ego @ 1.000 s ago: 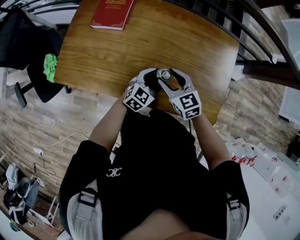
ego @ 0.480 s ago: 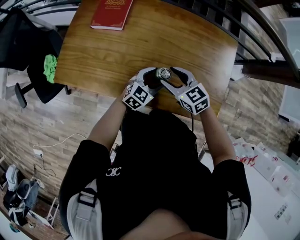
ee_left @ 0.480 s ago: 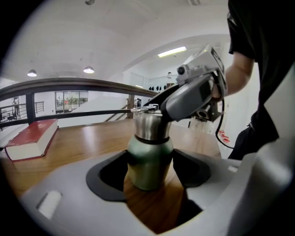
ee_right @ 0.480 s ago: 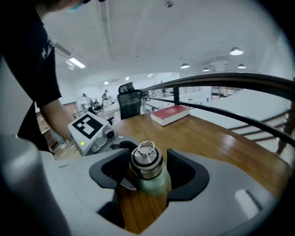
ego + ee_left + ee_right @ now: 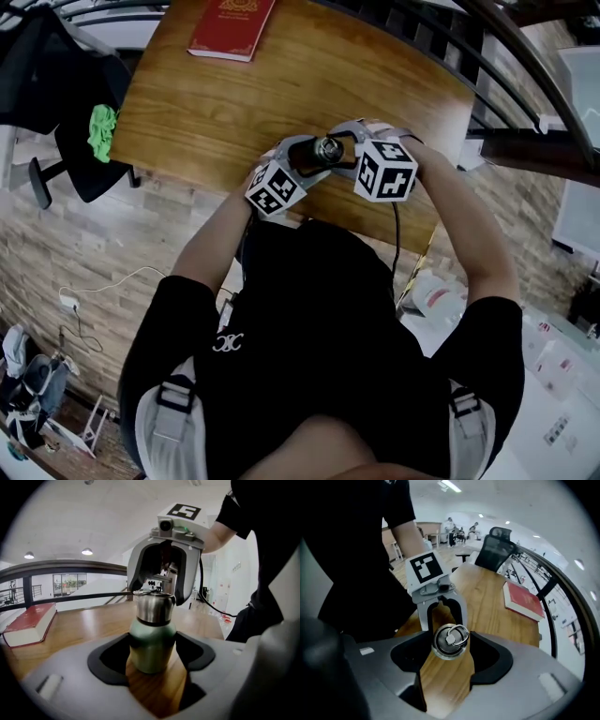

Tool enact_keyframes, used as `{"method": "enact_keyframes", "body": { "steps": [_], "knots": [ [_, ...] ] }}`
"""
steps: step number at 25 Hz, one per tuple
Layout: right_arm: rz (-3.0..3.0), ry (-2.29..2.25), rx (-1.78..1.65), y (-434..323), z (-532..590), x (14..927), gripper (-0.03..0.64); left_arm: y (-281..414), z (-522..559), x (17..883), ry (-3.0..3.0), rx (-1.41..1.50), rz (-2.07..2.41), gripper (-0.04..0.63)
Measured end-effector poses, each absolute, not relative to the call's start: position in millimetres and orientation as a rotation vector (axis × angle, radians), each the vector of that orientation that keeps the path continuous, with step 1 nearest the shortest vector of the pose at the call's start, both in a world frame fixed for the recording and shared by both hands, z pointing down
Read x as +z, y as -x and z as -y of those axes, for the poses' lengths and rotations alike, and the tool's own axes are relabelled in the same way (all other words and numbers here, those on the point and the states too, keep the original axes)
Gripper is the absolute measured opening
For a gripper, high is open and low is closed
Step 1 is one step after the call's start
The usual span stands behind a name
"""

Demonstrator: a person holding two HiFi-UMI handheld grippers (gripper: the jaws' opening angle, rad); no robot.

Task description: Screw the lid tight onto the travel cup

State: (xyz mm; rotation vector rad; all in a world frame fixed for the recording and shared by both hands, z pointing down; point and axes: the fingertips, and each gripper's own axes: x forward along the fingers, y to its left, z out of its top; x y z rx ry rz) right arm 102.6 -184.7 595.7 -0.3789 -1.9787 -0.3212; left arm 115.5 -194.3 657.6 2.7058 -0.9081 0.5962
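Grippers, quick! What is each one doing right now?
Left gripper: closed on the travel cup, at its green body.
Right gripper: closed on the lid.

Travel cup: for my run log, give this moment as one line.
left hand-held gripper: shut on travel cup | right hand-held gripper: shut on lid | travel cup: upright on table

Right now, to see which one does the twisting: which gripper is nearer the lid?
Right. The right gripper grips the lid from above; the left gripper holds the cup lower down.

red book [image 5: 232, 26] on wooden table [image 5: 281, 94], chair [image 5: 47, 84] nearby
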Motion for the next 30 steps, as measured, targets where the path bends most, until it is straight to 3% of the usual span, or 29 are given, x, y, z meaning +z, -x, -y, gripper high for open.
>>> {"method": "enact_keyframes", "body": {
  "steps": [12, 30],
  "knots": [
    [1.772, 0.566, -0.501, -95.9, 178.4, 601.9, 0.244, -116.0, 194.2, 656.3, -2.714, 0.577, 0.903, 0.356],
    [2.36, -0.238, 0.163, -87.4, 200.1, 583.6, 0.242, -112.4, 190.1, 658.4, -2.756, 0.579, 0.791, 0.357]
  ]
}}
